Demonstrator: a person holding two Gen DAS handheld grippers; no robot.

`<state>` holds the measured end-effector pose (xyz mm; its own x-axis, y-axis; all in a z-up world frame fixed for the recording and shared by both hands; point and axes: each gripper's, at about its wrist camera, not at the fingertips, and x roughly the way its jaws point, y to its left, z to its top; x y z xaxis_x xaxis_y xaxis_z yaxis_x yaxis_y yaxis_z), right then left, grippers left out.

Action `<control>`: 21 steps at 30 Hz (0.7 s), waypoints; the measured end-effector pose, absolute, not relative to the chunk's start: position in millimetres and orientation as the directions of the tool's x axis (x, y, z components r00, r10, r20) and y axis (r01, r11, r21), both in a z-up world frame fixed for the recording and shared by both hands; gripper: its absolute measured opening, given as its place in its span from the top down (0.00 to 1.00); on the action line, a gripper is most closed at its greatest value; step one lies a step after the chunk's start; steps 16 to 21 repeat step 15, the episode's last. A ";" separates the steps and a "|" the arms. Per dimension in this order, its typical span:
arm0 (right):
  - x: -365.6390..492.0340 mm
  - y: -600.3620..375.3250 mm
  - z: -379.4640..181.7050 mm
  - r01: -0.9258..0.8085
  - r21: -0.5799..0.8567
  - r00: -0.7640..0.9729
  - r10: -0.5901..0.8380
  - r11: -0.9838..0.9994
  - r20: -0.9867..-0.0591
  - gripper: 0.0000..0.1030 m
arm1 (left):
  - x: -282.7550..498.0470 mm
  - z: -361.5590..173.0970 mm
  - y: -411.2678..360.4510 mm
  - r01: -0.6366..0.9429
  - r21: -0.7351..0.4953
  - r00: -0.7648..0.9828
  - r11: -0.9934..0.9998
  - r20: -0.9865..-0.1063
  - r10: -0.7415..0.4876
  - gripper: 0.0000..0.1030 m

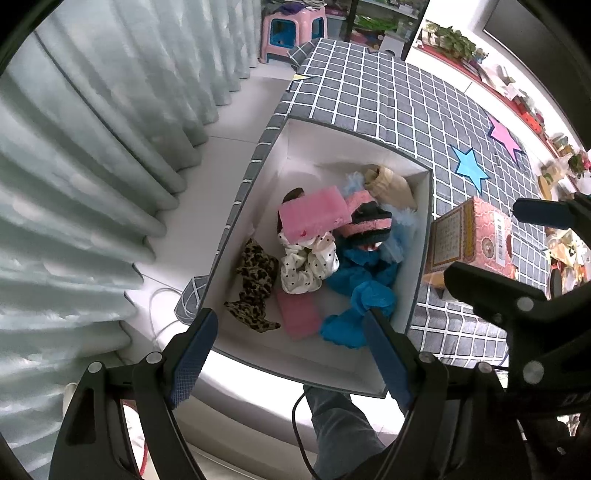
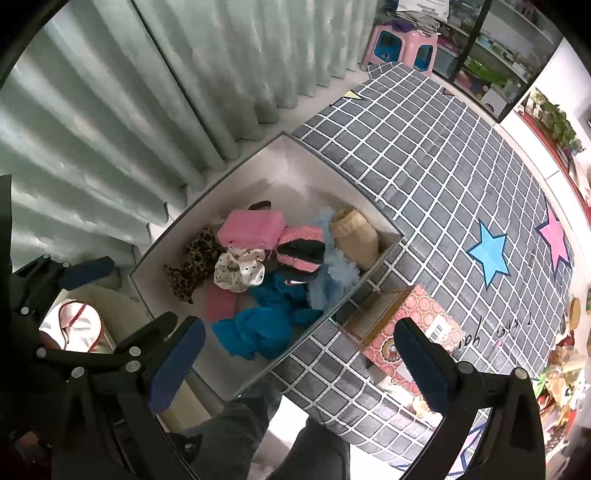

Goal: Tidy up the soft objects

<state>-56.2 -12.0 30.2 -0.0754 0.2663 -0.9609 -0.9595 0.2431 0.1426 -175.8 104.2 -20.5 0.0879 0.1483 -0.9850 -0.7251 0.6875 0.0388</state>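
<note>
A white box [image 1: 266, 177] [image 2: 162, 254] with a grey rim holds several soft items: a blue plush toy [image 1: 362, 280] [image 2: 266, 321], a pink sponge [image 1: 314, 214] [image 2: 251, 227], a white dotted scrunchie [image 1: 306, 266] [image 2: 240, 269], a leopard-print cloth [image 1: 255, 284] [image 2: 192, 266], a pink-and-black knit piece [image 1: 369, 221] [image 2: 301, 251], a flat pink pad [image 1: 299, 317] and a beige cloth [image 1: 391, 184] [image 2: 354, 232]. My left gripper [image 1: 291, 354] hangs open and empty over the box's near rim. My right gripper [image 2: 295, 365] is open and empty above the box's near corner.
The box sits at the edge of a table with a grey checked cloth [image 1: 388, 96] [image 2: 424, 166] with star stickers. A pink patterned carton [image 1: 472, 236] [image 2: 402, 332] lies beside the box. Pale curtains [image 1: 92, 147] hang on the left. A pink stool [image 1: 291, 29] stands at the back.
</note>
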 end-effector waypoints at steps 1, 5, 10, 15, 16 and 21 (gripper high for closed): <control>-56.2 -13.2 30.4 -0.960 0.141 -0.074 0.266 0.243 -0.961 0.00 | -176.0 -21.1 104.5 -0.723 0.041 0.086 0.689 -0.985 0.150 0.19; -58.3 -12.7 30.7 -0.960 0.142 -0.075 0.265 0.241 -0.961 0.00 | -177.7 -24.2 106.2 -0.723 0.037 0.086 0.690 -0.986 0.143 0.19; -56.4 -13.8 25.4 -0.957 0.131 -0.064 0.255 0.258 -0.965 0.00 | -178.4 -30.7 107.2 -0.717 0.034 0.079 0.696 -0.988 0.130 0.19; -55.7 -15.2 20.4 -0.956 0.118 -0.051 0.242 0.269 -0.969 0.00 | -179.7 -32.4 107.6 -0.714 -0.003 0.118 0.700 -0.986 0.115 0.19; -55.7 -15.2 20.4 -0.956 0.118 -0.051 0.242 0.269 -0.969 0.00 | -179.7 -32.4 107.6 -0.714 -0.003 0.118 0.700 -0.986 0.115 0.19; -55.7 -15.2 20.4 -0.956 0.118 -0.051 0.242 0.269 -0.969 0.00 | -179.7 -32.4 107.6 -0.714 -0.003 0.118 0.700 -0.986 0.115 0.19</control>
